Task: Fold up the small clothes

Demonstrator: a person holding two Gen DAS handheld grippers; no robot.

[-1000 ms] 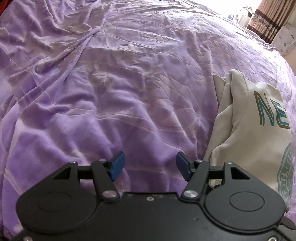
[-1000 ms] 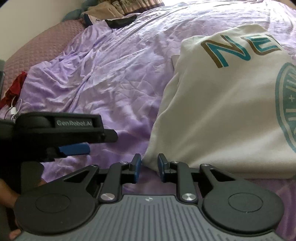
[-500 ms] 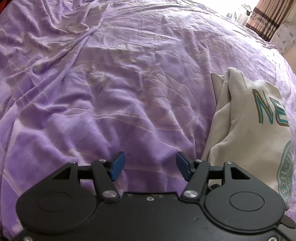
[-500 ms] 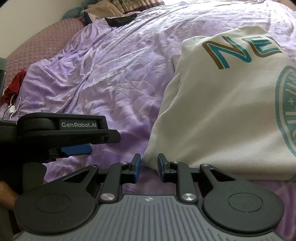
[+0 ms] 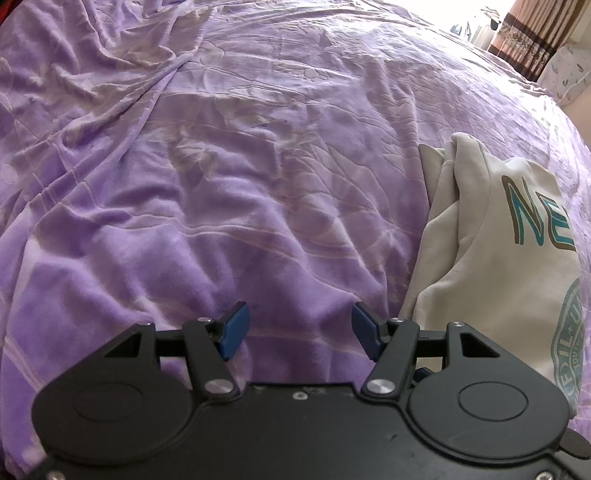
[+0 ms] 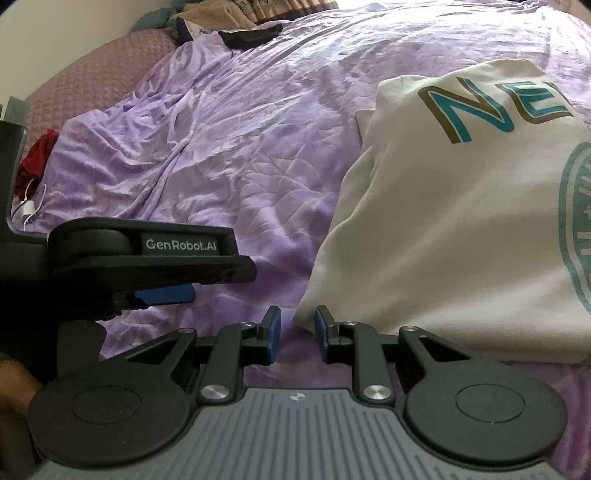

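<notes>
A cream sweatshirt (image 6: 461, 206) with teal and brown lettering lies folded on the purple bedspread (image 5: 240, 166). In the left wrist view the sweatshirt (image 5: 491, 258) is at the right edge. My left gripper (image 5: 300, 328) is open and empty over bare bedspread, left of the garment. My right gripper (image 6: 297, 334) is open with a narrow gap, empty, its jaws just in front of the sweatshirt's near left corner. The left gripper's body (image 6: 147, 254) shows at the left of the right wrist view.
A mauve pillow (image 6: 92, 70) and dark and tan clothes (image 6: 251, 35) lie at the head of the bed. A red cloth (image 6: 37, 158) and a white cable (image 6: 27, 206) are at the left edge. Curtains (image 5: 532, 40) hang beyond the bed.
Both grippers have drifted only slightly. The sweatshirt has not moved and the jaws keep the same openings.
</notes>
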